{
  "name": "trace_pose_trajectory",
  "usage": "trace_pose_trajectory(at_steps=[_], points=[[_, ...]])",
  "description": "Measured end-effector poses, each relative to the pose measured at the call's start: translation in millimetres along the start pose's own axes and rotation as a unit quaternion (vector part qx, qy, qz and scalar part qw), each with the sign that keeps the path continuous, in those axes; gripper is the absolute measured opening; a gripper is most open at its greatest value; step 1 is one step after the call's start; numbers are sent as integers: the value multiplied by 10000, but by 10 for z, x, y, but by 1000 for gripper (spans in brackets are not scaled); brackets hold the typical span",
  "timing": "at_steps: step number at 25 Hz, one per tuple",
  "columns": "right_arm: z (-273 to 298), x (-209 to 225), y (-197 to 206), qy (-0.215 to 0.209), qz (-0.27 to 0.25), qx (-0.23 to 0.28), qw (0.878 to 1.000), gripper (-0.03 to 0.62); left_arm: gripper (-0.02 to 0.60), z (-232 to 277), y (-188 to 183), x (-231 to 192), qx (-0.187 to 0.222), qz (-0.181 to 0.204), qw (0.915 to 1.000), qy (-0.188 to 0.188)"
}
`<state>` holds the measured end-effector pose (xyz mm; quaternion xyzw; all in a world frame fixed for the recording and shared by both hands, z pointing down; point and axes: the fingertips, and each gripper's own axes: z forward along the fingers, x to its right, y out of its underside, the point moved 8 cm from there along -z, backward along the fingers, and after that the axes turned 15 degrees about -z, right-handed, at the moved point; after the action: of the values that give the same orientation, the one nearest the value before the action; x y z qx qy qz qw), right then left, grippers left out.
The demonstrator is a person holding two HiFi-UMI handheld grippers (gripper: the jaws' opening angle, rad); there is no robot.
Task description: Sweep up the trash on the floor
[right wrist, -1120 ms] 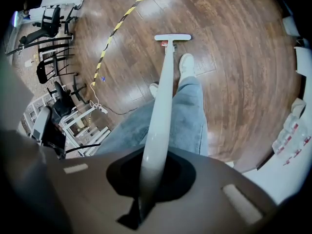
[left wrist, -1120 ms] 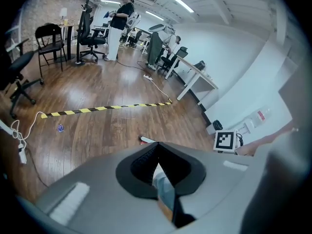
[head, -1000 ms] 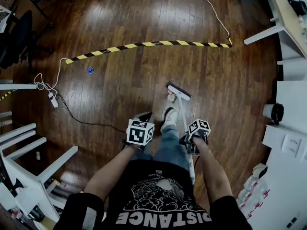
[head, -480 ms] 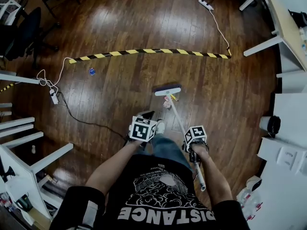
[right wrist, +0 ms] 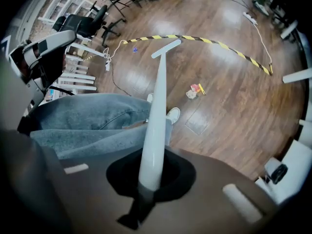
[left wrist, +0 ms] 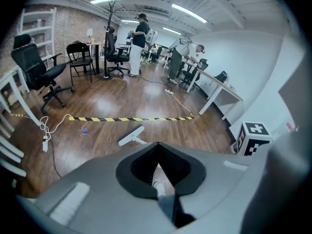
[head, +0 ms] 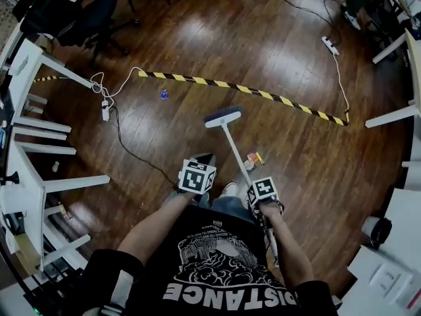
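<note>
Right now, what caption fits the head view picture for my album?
Right hand-held gripper holds a white long-handled broom near small colourful trash on the dark wooden floor.

I am reading one word only: "DISTANCE", in white capitals on the black T-shirt (head: 223, 275), showing upside down in the head view. Above it the shirt is carrying a white drawing with a line of smaller print, too small for me to read. The left cube (head: 196, 178) and right cube (head: 263, 191) are showing black-and-white square markers, patterns rather than letters. Yellow-and-black warning tape (head: 245, 89) is running across the floor (head: 197, 38).
</note>
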<state>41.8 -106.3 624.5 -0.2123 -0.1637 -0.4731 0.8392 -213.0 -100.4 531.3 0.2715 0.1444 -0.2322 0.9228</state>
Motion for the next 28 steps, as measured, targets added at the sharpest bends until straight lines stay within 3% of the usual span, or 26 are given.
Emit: trace_pose_trajectory(at_steps=[5,12,19,28], points=[[-47,-155,-635,99,-742,19,9972,0,5,-212,-109,-391,392,-331,9982,-306],[-14,-575,-1410,366,-1425,-405,9883,0,5,-387,-132,-1140,649,-1109,9901,-571],[196,-960,-2400,490,-1621,-658,9834,0,5,-447,-378,-1997,570,-1414,9859,-696],[560,-1572,-4077,502,-1760,-835,9796,0,5,-526,-946,-3246,479,-1784,9808,-631]])
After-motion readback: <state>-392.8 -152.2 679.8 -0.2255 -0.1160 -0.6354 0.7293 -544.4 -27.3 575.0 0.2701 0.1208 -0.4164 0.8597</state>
